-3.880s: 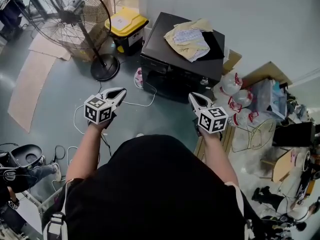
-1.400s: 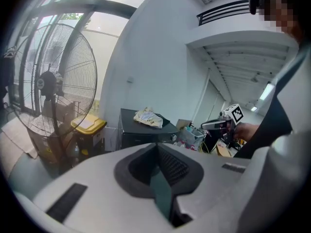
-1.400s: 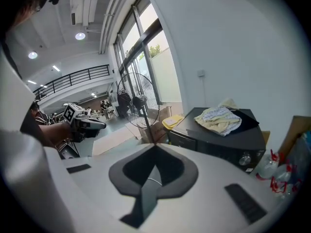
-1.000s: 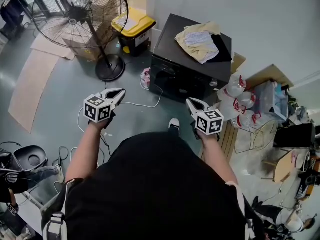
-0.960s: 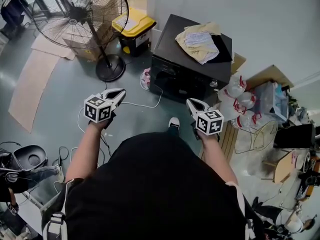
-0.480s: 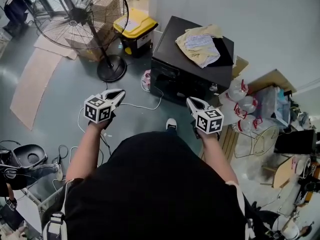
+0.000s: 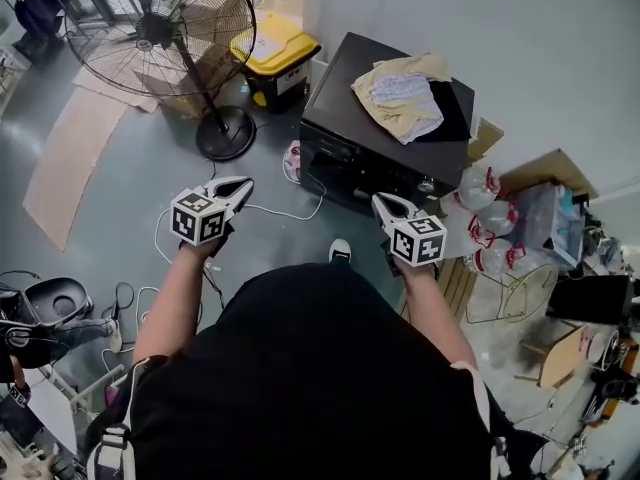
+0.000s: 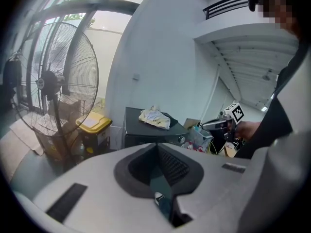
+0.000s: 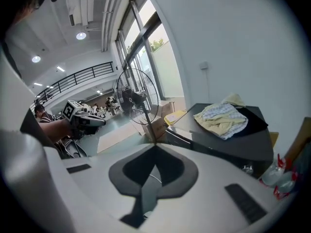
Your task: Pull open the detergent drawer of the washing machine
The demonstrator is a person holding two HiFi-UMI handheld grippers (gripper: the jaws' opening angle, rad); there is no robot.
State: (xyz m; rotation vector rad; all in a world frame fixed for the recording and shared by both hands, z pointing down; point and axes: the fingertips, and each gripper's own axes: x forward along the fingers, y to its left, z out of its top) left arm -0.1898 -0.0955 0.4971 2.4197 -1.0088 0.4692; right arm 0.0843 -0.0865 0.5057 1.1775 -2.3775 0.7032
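Note:
A black washing machine (image 7: pixel 385 153) stands against the wall with crumpled cloths (image 7: pixel 405 93) on its lid. Its front panel faces me, with a round knob (image 7: pixel 428 185) at the right; I cannot make out the drawer's edges. My left gripper (image 7: pixel 243 181) is shut and empty, out over the floor to the left of the machine. My right gripper (image 7: pixel 378 199) is shut and empty too, just short of the machine's front lower right. The left gripper view shows the machine (image 8: pixel 146 130) far ahead beyond the closed jaws. In the right gripper view it (image 9: pixel 228 147) lies ahead to the right.
A big pedestal fan (image 7: pixel 150 28) and a yellow-lidded bin (image 7: pixel 272 53) stand left of the machine. White cables (image 7: pixel 290 211) trail on the floor in front. Plastic bottles (image 7: pixel 482 213), a wire rack (image 7: pixel 510 273) and clutter crowd the right side.
I have stepped a little towards the machine, carrying both grippers with me. Both stay shut and empty.

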